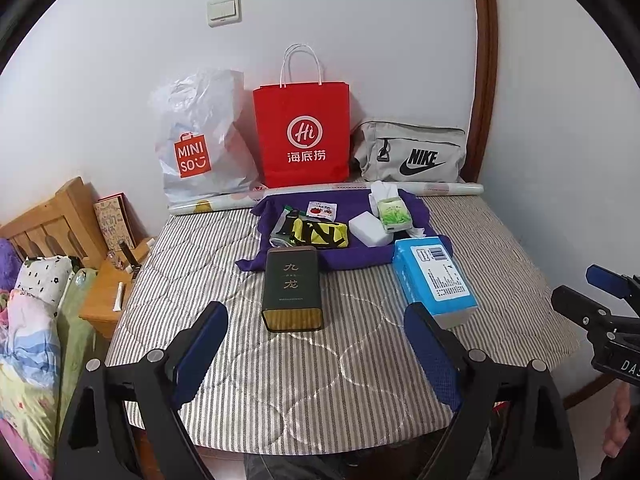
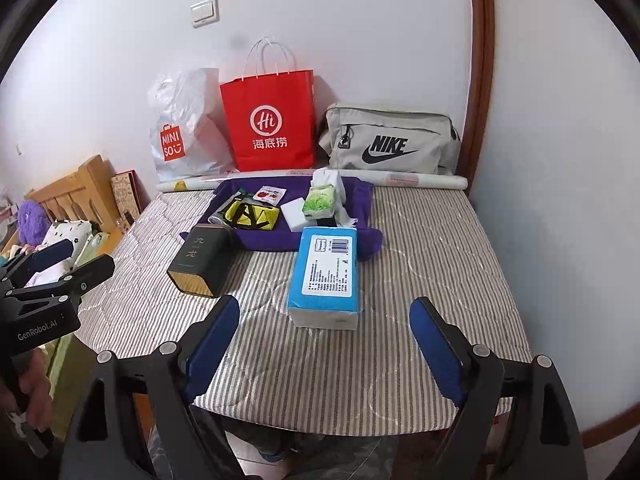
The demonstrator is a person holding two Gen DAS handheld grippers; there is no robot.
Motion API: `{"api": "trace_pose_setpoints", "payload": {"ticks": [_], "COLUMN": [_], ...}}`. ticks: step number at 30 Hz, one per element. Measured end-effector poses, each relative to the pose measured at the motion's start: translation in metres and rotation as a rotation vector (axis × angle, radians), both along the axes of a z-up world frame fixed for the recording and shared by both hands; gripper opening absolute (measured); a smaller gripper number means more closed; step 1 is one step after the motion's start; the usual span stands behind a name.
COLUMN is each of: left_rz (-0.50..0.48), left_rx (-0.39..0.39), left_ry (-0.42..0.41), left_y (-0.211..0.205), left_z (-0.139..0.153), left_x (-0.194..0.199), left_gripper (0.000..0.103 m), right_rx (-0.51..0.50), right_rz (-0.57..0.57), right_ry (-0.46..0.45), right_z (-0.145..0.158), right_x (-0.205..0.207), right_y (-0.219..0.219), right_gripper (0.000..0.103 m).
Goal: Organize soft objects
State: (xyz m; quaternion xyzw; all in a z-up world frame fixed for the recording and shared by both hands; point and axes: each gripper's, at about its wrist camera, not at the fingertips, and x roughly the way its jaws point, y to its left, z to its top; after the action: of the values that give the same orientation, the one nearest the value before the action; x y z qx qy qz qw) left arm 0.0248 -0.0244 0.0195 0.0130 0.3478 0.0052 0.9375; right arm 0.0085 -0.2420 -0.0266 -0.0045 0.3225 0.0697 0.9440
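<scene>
On the striped quilted surface (image 1: 320, 380) a purple cloth (image 1: 360, 258) lies spread. It carries a yellow-black pouch (image 1: 318, 234), a white block (image 1: 368, 230), a green tissue pack (image 1: 394, 214) and a small sachet (image 1: 321, 210). A dark green tin (image 1: 292, 292) lies at the cloth's near edge, in line with my open left gripper (image 1: 316, 320), which has nothing between its pads. In the right wrist view a blue tissue pack (image 2: 326, 272) lies just beyond my open right gripper (image 2: 325, 304), untouched. The tin (image 2: 202, 260) sits to its left.
A white Miniso plastic bag (image 1: 200, 140), a red paper bag (image 1: 304, 136) and a grey Nike bag (image 1: 412, 152) stand against the back wall behind a paper roll (image 1: 440, 189). A wooden headboard (image 1: 60, 220), nightstand and bedding sit to the left. A wall closes the right side.
</scene>
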Motion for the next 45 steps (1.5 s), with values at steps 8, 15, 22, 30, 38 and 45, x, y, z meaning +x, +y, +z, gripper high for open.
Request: {"api": "trace_pose_setpoints", "payload": {"ticks": [8, 15, 22, 30, 38, 45], "left_rz": [-0.003, -0.001, 0.003, 0.006, 0.008, 0.009], "left_rx": [0.001, 0.002, 0.0, -0.001, -0.001, 0.0], "left_ry": [0.0, 0.002, 0.0, 0.002, 0.002, 0.002], "left_y": [0.0022, 0.002, 0.0021, 0.0049, 0.0047, 0.0051], "left_z": [0.0009, 0.0013, 0.0021, 0.0041, 0.0039, 0.0039], "left_x": [-0.0002, -0.0011, -0.0023, -0.0032, -0.0034, -0.0041], "left_gripper": [0.089, 0.089, 0.089, 0.089, 0.089, 0.089], "right_rx": [-0.01, -0.015, -0.015, -0.013, -0.007, -0.007], "right_rz": [0.004, 0.008, 0.004, 0.003, 0.001, 0.004], "right_ry": [-0.006, -0.006, -0.004, -0.007, -0.006, -0.006], "right_z": [0.0019, 0.0022, 0.0016, 0.0017, 0.0012, 0.0005], "right_x": [-0.0024, -0.0031, -0.0036, -0.0033, -0.0037, -0.0039], "right_y": [0.0027, 0.0049, 0.0051, 0.0041, 0.0033, 0.0029], "right_gripper": [0.087, 0.087, 0.087, 0.087, 0.087, 0.087]}}
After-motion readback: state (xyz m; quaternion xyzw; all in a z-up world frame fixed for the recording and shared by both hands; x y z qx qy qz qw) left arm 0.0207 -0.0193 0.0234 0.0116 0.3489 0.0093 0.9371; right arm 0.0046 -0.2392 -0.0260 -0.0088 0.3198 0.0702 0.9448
